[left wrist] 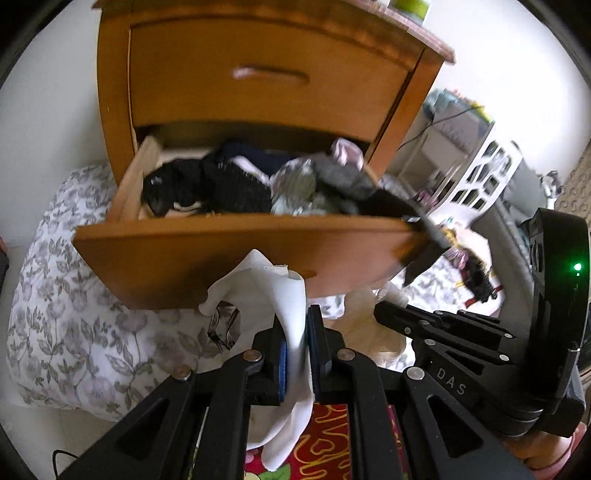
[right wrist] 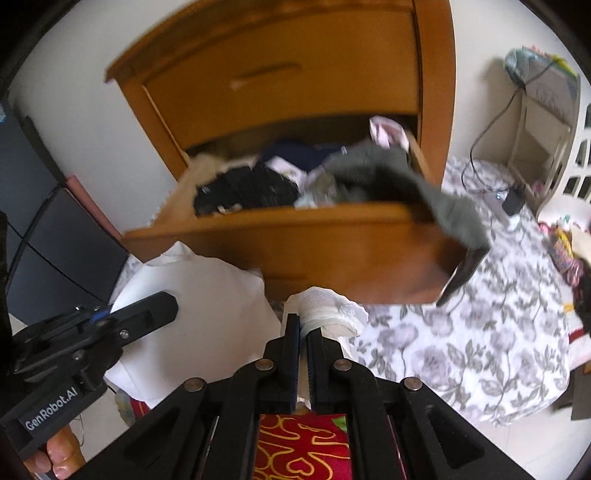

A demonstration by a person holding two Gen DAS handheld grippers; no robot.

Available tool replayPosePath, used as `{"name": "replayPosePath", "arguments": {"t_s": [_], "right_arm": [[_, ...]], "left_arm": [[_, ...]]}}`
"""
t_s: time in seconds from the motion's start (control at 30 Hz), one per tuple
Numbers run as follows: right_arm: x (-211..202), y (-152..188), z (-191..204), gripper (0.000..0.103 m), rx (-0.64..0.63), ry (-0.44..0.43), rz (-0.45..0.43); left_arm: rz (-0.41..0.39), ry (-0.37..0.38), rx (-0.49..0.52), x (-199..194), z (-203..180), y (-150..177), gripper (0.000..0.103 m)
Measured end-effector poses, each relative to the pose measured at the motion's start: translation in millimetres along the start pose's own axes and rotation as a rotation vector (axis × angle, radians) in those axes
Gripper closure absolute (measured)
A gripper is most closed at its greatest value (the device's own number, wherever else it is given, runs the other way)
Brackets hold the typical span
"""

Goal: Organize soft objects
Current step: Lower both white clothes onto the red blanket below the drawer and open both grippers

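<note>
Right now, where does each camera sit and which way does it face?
Left wrist: on the left gripper, facing the open drawer of clothes; its fingers pinch a white cloth; the right gripper shows at right.
Right wrist: on the right gripper, facing the same drawer, pinching white fabric; the left gripper shows at left.
Shared: drawer, floral bedding.

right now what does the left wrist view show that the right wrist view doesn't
Only the left wrist view shows the left gripper head-on, shut on white cloth, and the green object on top of the nightstand.

Only the right wrist view shows the right gripper head-on, shut on a white lacy fabric piece, and the dark panel at left.

Both show the open wooden drawer full of dark clothes, a grey garment hanging over its corner, and the grey floral bedding.
</note>
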State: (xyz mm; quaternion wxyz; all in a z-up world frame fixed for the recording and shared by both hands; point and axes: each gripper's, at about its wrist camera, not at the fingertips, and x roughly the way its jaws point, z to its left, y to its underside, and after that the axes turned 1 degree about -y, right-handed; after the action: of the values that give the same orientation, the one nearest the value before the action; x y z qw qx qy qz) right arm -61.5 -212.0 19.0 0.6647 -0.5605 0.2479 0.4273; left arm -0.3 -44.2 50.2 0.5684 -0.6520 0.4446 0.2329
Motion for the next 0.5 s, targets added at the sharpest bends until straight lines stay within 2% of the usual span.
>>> {"name": "replayPosePath", "arguments": {"t_s": [0.33, 0.5], "right_arm": [[45.9, 4.7, -11.4, 0.097, 0.021, 0.018, 0.105], [61.9, 6.5, -17.0, 0.096, 0.028, 0.025, 0.139]], "left_arm": [[0.114, -0.049, -0.007, 61.0, 9.6, 2.6, 0.092], [0.146, -0.069, -0.006, 79.8, 12.4, 2.8, 0.090]]}}
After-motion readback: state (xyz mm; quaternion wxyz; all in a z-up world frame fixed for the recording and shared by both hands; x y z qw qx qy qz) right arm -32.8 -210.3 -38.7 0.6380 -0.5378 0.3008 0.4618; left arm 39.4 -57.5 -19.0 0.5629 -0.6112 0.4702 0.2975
